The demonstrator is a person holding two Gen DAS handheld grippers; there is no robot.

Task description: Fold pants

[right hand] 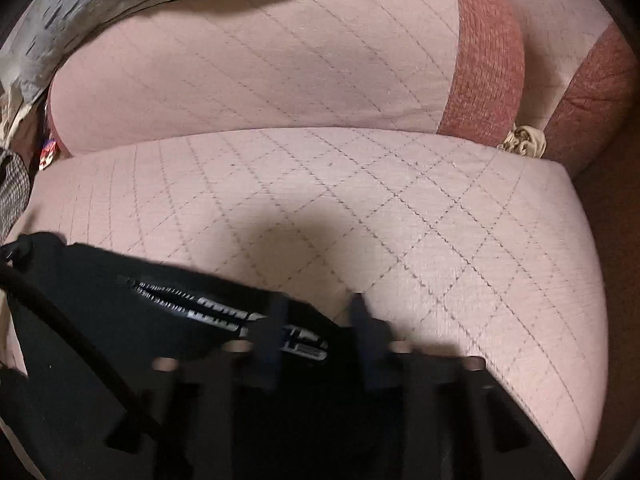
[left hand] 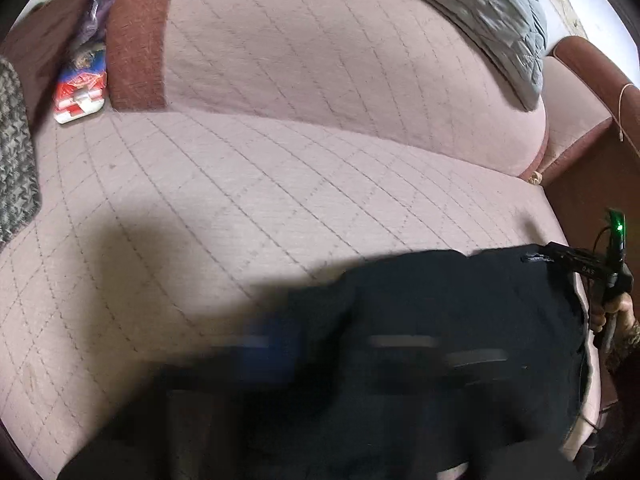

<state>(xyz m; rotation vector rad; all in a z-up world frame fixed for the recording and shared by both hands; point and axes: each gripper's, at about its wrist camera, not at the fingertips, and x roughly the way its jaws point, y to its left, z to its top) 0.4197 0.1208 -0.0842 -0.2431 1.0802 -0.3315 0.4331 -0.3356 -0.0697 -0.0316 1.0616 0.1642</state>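
Barely begun: pants [right hand: 132,304] bunched at sofa's [right hand: 400,216] 7 o'clock; right claw [right hand: 316,312] apart, left claw [left hand: 360,344] unreadable, folds all pending

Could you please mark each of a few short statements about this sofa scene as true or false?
1. The pants are black. True.
2. The pants lie on a wooden table. False: they lie on a pink quilted sofa seat.
3. An open zipper shows on the pants. True.
4. A grey quilted cloth lies over the top of the backrest. True.
5. The right gripper has its fingers pressed together. False: there is a gap between them.
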